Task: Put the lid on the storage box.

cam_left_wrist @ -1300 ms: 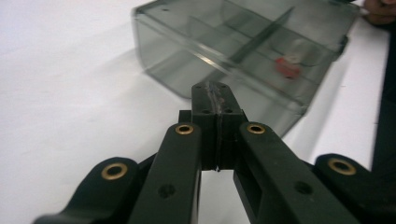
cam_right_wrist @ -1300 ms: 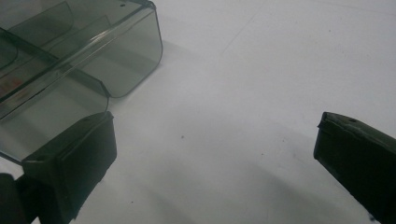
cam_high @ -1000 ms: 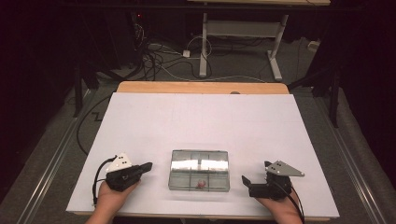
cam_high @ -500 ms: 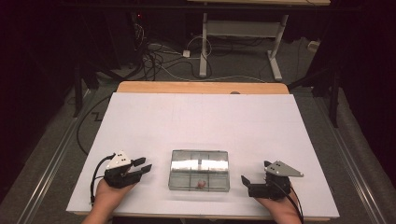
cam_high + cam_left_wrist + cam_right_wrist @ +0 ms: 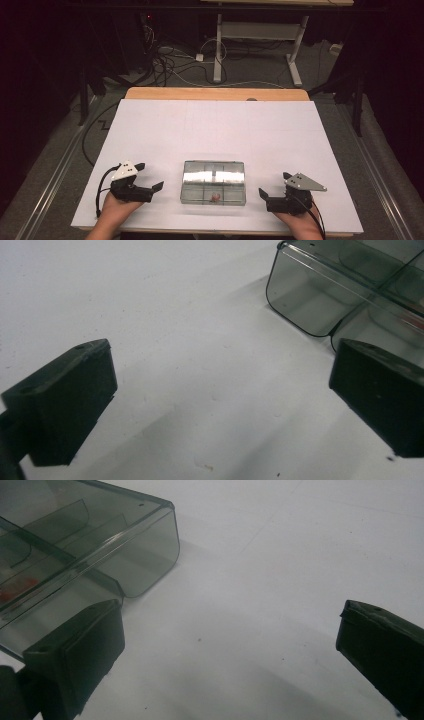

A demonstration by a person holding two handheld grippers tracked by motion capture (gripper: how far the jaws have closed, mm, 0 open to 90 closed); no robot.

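On the white table (image 5: 215, 127), near its front edge, we log three items, left to right. First, our left gripper (image 5: 149, 176): held in the left hand (image 5: 116, 210), jaws spread wide, nothing between them. In the left gripper view, bare table surface lies between the two black jaws; the jaw toward the box stands just beside its near wall, but we cannot tell whether it touches. From the high view a clear gap separates gripper and box.

Centre: the box (image 5: 214, 181), a clear smoky plastic case with inner dividers, lid shut, lying flat on the table between the two grippers. A small red item (image 5: 215, 197) sits in a front compartment; it also shows as a red blur through the wall in the right gripper view (image 5: 11, 591).

Right: our right gripper (image 5: 272, 187), held in the right hand (image 5: 300, 225), jaws likewise wide apart and holding nothing. In the right gripper view one jaw overlaps the box corner (image 5: 150, 555); contact cannot be judged. The high view shows it close beside the box's right end.
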